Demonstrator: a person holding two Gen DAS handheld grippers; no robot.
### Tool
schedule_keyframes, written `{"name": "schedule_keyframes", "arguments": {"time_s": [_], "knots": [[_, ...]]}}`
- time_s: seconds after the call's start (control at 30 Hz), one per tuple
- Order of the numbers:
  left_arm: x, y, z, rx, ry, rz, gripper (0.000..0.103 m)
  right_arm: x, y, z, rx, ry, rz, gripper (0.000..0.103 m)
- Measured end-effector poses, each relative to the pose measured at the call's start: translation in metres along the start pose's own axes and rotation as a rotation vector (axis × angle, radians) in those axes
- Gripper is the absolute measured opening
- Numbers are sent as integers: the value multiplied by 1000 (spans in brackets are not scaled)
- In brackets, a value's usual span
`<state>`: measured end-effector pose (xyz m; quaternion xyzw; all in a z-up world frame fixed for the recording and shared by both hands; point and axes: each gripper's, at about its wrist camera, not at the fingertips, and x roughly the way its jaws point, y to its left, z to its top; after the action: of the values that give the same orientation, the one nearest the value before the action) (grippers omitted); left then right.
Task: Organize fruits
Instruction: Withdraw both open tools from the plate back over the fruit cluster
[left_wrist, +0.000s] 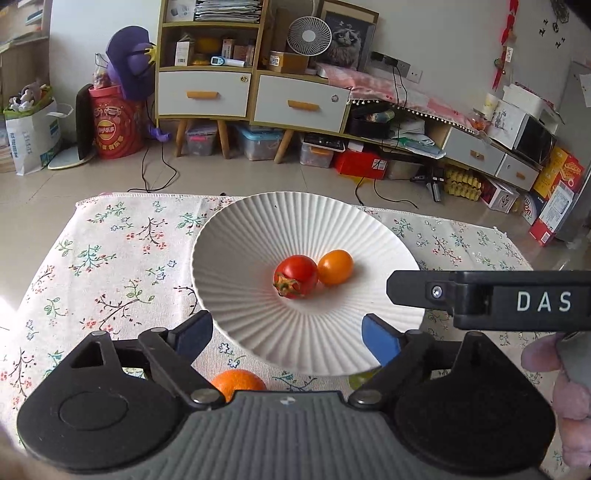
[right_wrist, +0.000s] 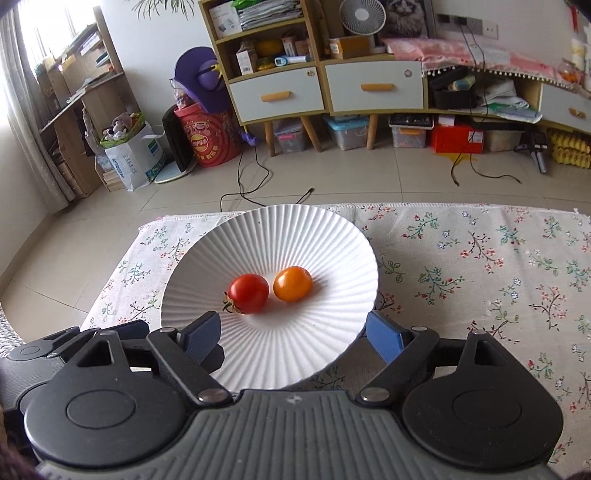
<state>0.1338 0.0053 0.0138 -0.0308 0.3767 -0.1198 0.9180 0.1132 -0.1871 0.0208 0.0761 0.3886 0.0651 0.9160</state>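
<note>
A white ribbed plate sits on the floral tablecloth and holds a red tomato and an orange tomato side by side, touching. My left gripper hovers open over the plate's near rim, nothing between its blue pads. My right gripper is open too, above the near rim, empty. The right gripper's black body shows at the right of the left wrist view. An orange fruit lies on the cloth under the left gripper, and a green fruit peeks out beside it.
The floral tablecloth covers a low table; its far edge drops to a tiled floor with cables. Shelves, drawers and boxes line the far wall. A hand shows at the lower right of the left wrist view.
</note>
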Motion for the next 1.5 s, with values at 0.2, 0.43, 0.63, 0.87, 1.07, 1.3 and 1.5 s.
{"name": "schedule_keyframes", "arguments": {"time_s": [0.2, 0.43, 0.63, 0.87, 1.07, 1.3, 1.5], "knots": [[-20, -2, -3, 6, -1, 11, 97, -20, 5, -5, -38, -40, 4, 96], [-35, 3, -13, -6, 6, 43, 98, -33, -2, -14, -18, -65, 5, 100], [-44, 5, -26, 2, 19, 77, 98, -40, -6, -22, -25, -65, -7, 101], [-55, 3, -40, 7, 33, 77, 99, -50, -5, -38, -84, -105, -33, 102], [-64, -3, -50, 48, 31, 74, 99, -49, -9, -57, -104, -85, -11, 102], [-68, -5, -61, 93, 22, 71, 99, -57, 3, -78, -190, -50, -4, 102], [-69, -2, -78, 108, 54, 65, 99, -50, 10, -100, -234, -7, 9, 102]]}}
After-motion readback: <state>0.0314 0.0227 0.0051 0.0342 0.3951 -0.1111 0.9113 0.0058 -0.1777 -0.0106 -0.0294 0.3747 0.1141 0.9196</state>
